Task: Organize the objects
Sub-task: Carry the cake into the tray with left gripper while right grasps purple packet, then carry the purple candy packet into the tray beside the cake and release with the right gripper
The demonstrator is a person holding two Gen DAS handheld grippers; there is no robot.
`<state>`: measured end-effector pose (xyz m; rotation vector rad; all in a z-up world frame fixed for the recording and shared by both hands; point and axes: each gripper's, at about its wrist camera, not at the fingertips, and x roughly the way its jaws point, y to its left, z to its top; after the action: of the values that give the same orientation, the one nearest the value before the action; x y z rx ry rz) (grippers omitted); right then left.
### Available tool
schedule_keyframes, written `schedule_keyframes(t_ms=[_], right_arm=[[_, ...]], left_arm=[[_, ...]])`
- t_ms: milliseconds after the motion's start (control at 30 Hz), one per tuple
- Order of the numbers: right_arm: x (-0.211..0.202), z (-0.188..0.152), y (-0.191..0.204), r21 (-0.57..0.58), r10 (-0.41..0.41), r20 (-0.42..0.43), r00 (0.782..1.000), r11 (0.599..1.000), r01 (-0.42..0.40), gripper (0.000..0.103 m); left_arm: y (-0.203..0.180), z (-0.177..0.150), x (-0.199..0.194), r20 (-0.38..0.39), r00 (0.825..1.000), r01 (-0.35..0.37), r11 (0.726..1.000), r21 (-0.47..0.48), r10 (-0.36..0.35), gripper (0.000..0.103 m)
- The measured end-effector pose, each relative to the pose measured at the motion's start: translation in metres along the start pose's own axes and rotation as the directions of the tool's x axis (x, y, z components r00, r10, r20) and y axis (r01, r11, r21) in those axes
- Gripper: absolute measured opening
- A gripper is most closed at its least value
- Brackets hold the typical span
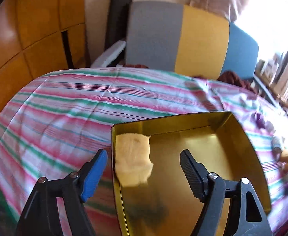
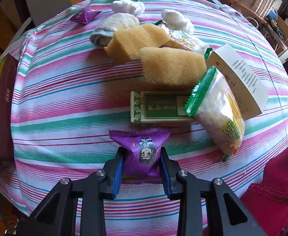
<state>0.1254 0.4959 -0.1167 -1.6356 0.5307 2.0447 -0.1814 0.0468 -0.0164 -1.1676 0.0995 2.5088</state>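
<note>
**Open gripper over a gold tin**

The left gripper (image 1: 144, 169) fills the bottom of the frame, its jaws apart with nothing pressed between them. Under it, at lower centre, a gold tin (image 1: 242, 137) sits on a striped cloth (image 1: 65, 106). A yellow sponge (image 1: 133, 159) lies in the tin's upper left corner. A grey, yellow and blue chair back (image 1: 183, 39) stands in the upper centre.

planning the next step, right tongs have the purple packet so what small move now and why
Probably lift the purple snack packet clear of the striped cloth and carry it toward the gold tin. The right tongs are shut on it, and the tin holds only one yellow sponge, released by the open left tongs.
</note>
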Motion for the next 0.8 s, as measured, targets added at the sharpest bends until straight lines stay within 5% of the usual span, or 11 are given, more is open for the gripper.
schedule_keyframes(t_ms=[367, 533, 800], right_arm=[[-0.043, -0.008, 0.017, -0.089, 0.110, 0.097, 0.989, 0.991, -0.102, 0.033], [-0.077, 0.016, 0.114, -0.204, 0.185, 0.158, 0.970, 0.967, -0.151, 0.033], [-0.116, 0.011, 0.205, -0.422, 0.301, 0.160, 0.940, 0.882, -0.211, 0.033]], left_arm=[[-0.009, -0.063, -0.066, 0.059, 0.998, -0.013, 0.995, -0.095, 0.019, 0.080], [-0.014, -0.078, -0.081, 0.080, 0.996, -0.032, 0.995, -0.095, 0.040, 0.082], [-0.014, -0.092, -0.093, 0.095, 0.993, -0.065, 0.993, -0.097, 0.074, 0.085]])
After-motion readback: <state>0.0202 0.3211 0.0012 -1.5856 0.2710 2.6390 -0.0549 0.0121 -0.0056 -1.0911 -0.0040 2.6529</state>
